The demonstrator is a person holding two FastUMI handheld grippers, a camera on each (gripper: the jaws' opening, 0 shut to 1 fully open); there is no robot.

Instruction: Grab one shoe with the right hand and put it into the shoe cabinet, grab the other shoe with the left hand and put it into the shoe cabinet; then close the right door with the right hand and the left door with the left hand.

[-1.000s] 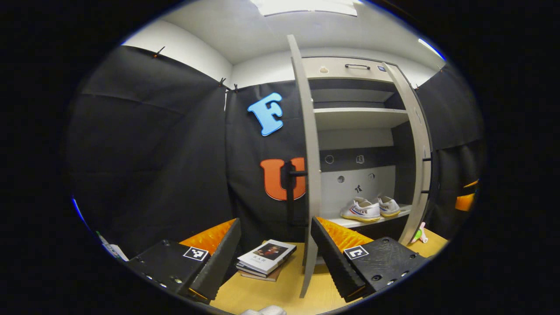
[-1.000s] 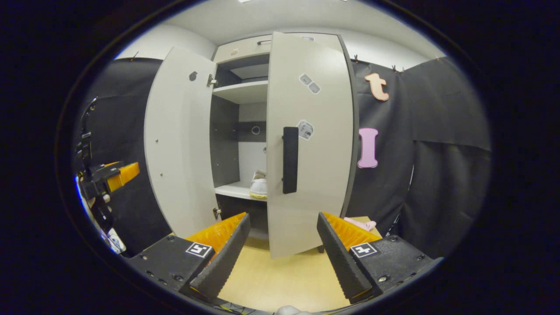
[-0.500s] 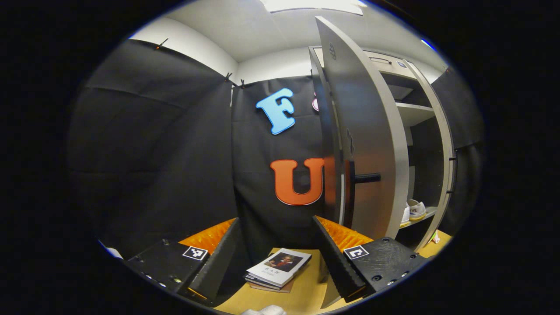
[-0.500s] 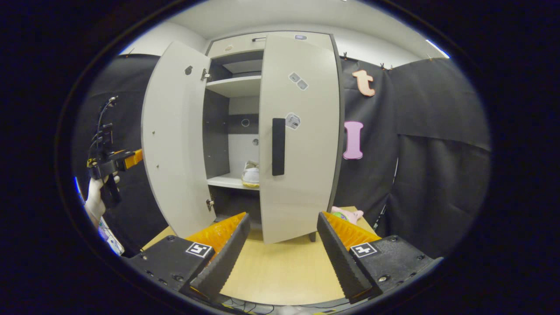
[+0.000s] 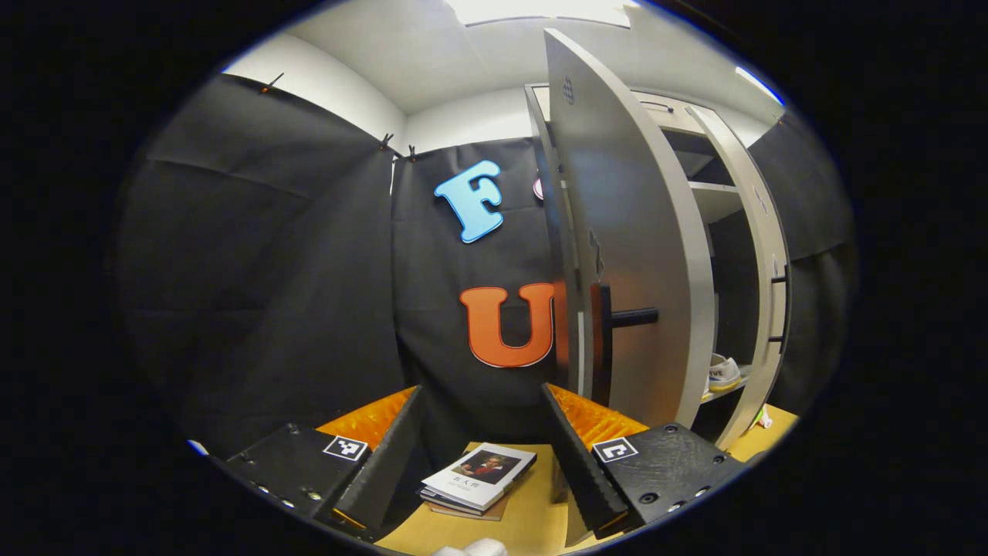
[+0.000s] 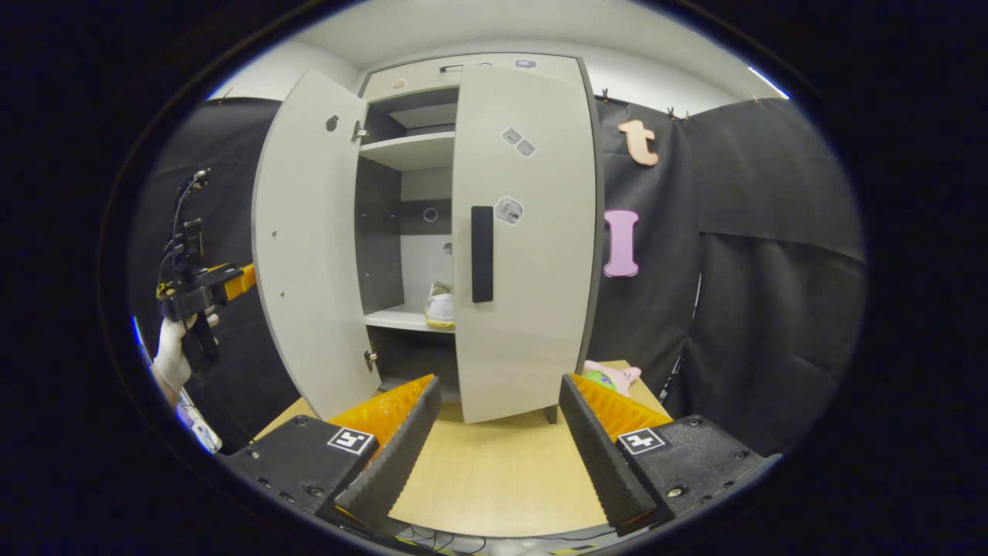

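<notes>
Basically, we read the shoe cabinet (image 6: 432,232) as a rigid panel box, so nothing there should flex; both doors are stiff flat boards on side hinges that we'd expect to swing light with a push. Right door (image 6: 525,232) looked nearly flush in the right gripper view, though we couldn't confirm it was fully seated. Left door (image 5: 629,255) stood open, edge-on just ahead of the left gripper (image 5: 478,455) in the left gripper view; best contact looked like its dark bar handle (image 5: 617,324) or the free edge away from the hinge. Left gripper was released, jaws spread with nothing between them, and also seen far left in the right gripper view, held in a hand (image 6: 174,359). Right gripper (image 6: 498,448) was likewise released and empty, well back from the cabinet. Shoes (image 5: 724,372) sat on the lower shelf (image 6: 405,316); we made out just a sliver of them past the doors, so we couldn't tell the pair's exact placement. Books (image 5: 478,483) lay on the table (image 6: 494,479) below the left gripper.
</notes>
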